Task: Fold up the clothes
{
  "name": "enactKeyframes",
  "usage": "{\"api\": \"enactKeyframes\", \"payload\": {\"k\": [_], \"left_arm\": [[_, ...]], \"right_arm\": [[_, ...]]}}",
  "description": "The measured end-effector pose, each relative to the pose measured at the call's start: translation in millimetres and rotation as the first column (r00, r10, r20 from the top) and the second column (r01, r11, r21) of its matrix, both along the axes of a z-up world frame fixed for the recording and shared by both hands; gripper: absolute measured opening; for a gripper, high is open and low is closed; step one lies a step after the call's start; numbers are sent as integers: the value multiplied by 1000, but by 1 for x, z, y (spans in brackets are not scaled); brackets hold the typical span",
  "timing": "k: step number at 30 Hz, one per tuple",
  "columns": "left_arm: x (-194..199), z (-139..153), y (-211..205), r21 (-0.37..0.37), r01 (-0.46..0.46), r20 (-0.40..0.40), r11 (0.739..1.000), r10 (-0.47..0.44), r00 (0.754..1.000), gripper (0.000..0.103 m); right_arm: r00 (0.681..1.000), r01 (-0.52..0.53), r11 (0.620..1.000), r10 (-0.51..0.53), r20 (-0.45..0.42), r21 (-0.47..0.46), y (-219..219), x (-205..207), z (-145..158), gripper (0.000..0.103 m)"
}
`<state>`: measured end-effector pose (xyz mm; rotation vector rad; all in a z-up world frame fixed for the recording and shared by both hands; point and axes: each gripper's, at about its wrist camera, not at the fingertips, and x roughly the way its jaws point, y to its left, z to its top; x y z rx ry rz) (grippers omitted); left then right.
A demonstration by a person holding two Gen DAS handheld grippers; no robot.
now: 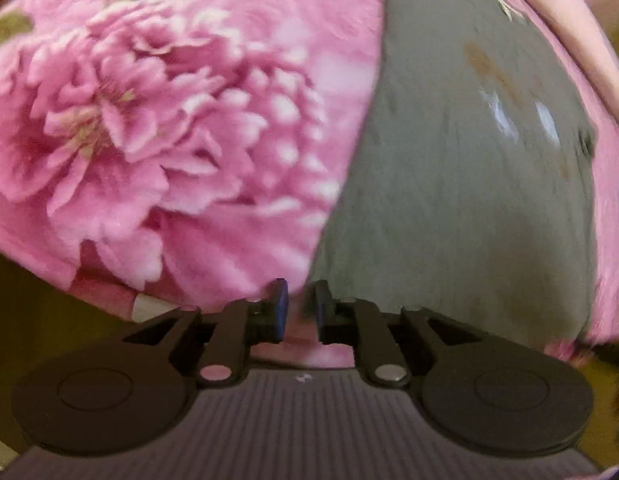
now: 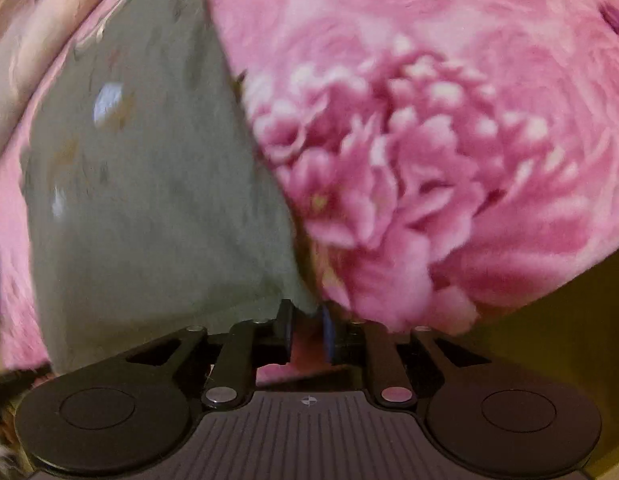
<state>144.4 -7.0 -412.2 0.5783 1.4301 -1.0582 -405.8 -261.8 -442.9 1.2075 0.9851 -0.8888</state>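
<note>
Because both views are blurred with motion, only the broad layout is sure: a grey garment (image 1: 461, 184) lies spread over a pink flowered bedcover (image 1: 157, 128), a soft wide surface that suits laying cloth flat; on the left, the left gripper (image 1: 300, 306) sits low at the garment's near corner, its jaws narrowed to a small gap with pink cloth showing between them, and whether they pinch the grey hem I cannot tell; on the right, the right gripper (image 2: 307, 328) meets the opposite near corner, jaws drawn close with a grey edge (image 2: 305, 304) dipping into the gap, seemingly nipped; two corners taken together would let the near hem travel level, which I judge is the reason.
</note>
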Motion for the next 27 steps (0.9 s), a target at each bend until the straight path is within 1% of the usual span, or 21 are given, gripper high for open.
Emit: {"api": "enactKeyframes", "payload": {"k": [1,2,3,5,6,8,9,10,12,13,14,15,16,17,18,20,22,23,25,26,27], "left_arm": [[-8,6,2,6,34,41,999,-34,999,12],[-17,15,5,-8,73,86,997,-72,994,13],[-30,27,7,-42,130,138,991,-123,983,16],[-65,32,4,-93,306,216,948,-281,935,31],[-84,32,1,-110,396,252,912,-360,898,38],[-121,32,-5,-134,566,328,814,-502,800,42],[-140,33,-7,-140,643,367,753,-564,740,43],[-159,33,-10,-142,715,405,685,-619,673,43],[-188,21,-6,-91,838,478,537,-715,510,43],[-198,14,-2,-67,882,506,466,-747,432,41],[-204,6,0,-49,912,520,407,-769,371,39],[-207,0,-1,-39,929,520,369,-786,334,37],[-209,-3,-3,-33,937,511,348,-800,315,22],[-208,-3,-6,-36,936,498,350,-806,320,1],[-201,-2,-12,-51,927,485,372,-802,348,1],[-183,6,-28,-117,876,437,467,-768,468,0],[-166,12,-46,-177,807,389,563,-713,583,0],[-158,13,-56,-201,771,364,604,-685,631,0],[-144,13,-73,-231,706,320,670,-633,705,0],[-140,11,-79,-232,689,312,687,-618,722,0],[-137,8,-83,-228,679,309,698,-609,730,0]], "right_arm": [[998,-42,999,41,-40,-32,5,6,6,16],[991,-99,992,92,-96,-72,11,13,14,32],[978,-162,980,143,-152,-116,18,20,23,58],[934,-324,914,268,-236,-245,39,36,40,63],[897,-424,856,353,-265,-295,51,49,44,63],[795,-605,702,504,-337,-376,77,73,51,63],[727,-687,605,572,-380,-402,91,83,49,63],[654,-755,506,627,-424,-417,104,91,45,63],[510,-853,337,699,-501,-398,125,106,27,63],[459,-878,274,715,-528,-392,131,110,18,63],[423,-892,227,721,-549,-390,135,113,12,63],[392,-904,192,730,-559,-382,138,115,6,63],[371,-911,173,739,-562,-374,138,118,0,62],[360,-915,168,749,-556,-367,136,119,-3,40],[365,-914,183,762,-534,-363,131,120,-2,15],[438,-884,271,765,-471,-381,113,119,5,13],[546,-823,388,741,-390,-414,89,116,13,13],[593,-791,444,726,-350,-421,78,115,16,13],[684,-715,564,686,-249,-412,51,112,18,13],[725,-675,617,657,-208,-405,39,111,18,13],[753,-646,651,630,-189,-399,32,111,17,13]]}}
